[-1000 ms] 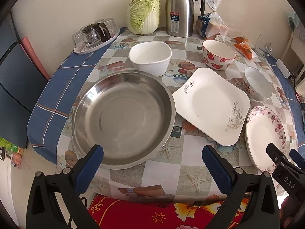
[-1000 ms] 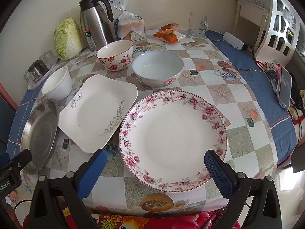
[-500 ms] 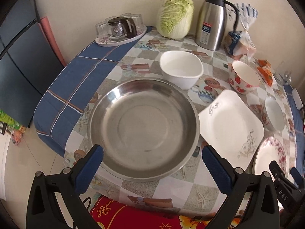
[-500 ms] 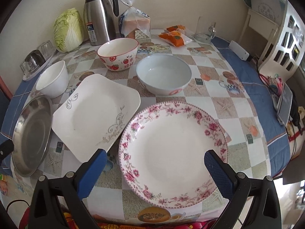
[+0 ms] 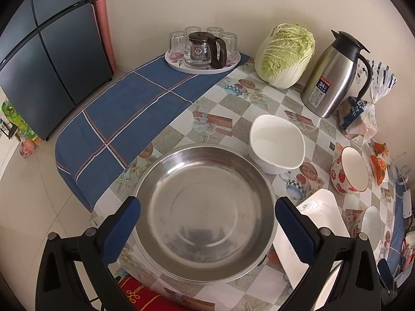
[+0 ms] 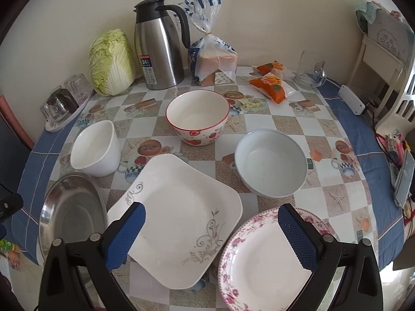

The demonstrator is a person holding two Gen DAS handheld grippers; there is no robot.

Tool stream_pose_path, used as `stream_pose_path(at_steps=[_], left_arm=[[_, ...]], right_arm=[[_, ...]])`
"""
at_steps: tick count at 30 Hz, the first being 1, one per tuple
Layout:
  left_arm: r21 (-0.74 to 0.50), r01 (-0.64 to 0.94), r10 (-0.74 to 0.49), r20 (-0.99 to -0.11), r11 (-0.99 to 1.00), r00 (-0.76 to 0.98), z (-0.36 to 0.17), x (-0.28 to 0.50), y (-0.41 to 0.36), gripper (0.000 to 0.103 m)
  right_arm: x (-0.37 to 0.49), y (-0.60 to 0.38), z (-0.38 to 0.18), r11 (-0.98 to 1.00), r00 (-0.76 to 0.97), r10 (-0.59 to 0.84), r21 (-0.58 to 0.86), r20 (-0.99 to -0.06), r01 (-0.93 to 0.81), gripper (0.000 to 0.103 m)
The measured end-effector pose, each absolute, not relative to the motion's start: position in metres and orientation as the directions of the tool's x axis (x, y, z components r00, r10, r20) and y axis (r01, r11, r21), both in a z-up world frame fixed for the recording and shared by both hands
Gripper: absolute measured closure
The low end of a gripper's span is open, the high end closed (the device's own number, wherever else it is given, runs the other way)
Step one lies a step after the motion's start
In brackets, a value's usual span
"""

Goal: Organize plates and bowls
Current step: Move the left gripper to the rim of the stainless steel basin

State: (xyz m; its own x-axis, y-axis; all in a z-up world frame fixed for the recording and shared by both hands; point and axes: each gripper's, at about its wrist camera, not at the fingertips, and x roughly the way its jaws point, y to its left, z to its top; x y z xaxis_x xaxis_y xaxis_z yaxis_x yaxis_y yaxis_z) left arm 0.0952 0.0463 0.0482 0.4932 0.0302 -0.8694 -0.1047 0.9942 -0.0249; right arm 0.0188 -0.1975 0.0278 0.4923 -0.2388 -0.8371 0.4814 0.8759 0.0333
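A wide steel pan (image 5: 205,212) (image 6: 70,212) lies at the table's near left, and my open left gripper (image 5: 207,223) hovers over it, holding nothing. To its right lie a square white plate (image 6: 179,220) (image 5: 319,235) and a round flowered plate (image 6: 264,261). My open right gripper (image 6: 210,230) hangs empty above the gap between those two plates. Behind them stand a white bowl (image 6: 96,150) (image 5: 277,142), a strawberry bowl (image 6: 197,116) (image 5: 350,171) and a pale blue bowl (image 6: 269,160) (image 5: 371,225).
Along the wall stand a steel thermos (image 6: 160,44), a cabbage (image 6: 111,62), a bread bag (image 6: 212,57), snack packets (image 6: 272,83), a glass mug (image 6: 310,71) and a tray of glasses (image 5: 202,51). A dark fridge (image 5: 49,59) is left; a white chair (image 6: 389,59) is right.
Both grippers have swung left. The left view now centres on the steel pan and the fridge. The right view has shifted off the flowered plate toward the square plate. Nothing on the table moved.
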Motion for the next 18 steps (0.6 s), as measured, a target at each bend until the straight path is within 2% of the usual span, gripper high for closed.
stream_pose_path(at_steps=[5,10,13,18], left_arm=[[-0.033,-0.122,0.039,-0.839,0.992,0.543,0.051,0.103,0.038,0.0],[-0.039,-0.107,0.035,-0.787,0.994,0.616,0.059,0.112,0.021,0.0],[-0.017,-0.098,0.051,-0.761,0.995,0.647,0.057,0.115,0.012,0.0],[-0.002,-0.104,0.062,-0.794,0.995,0.604,0.036,0.129,0.018,0.0]], right_arm=[[0.034,-0.191,0.005,0.902,0.506,-0.121,0.118,-0.854,0.416,0.0],[0.039,-0.189,-0.007,0.906,0.527,-0.089,0.151,-0.845,0.394,0.0],[0.04,-0.189,0.001,0.917,0.588,-0.102,0.153,-0.802,0.368,0.0],[0.042,-0.189,0.01,0.924,0.673,-0.131,0.155,-0.728,0.348,0.0]])
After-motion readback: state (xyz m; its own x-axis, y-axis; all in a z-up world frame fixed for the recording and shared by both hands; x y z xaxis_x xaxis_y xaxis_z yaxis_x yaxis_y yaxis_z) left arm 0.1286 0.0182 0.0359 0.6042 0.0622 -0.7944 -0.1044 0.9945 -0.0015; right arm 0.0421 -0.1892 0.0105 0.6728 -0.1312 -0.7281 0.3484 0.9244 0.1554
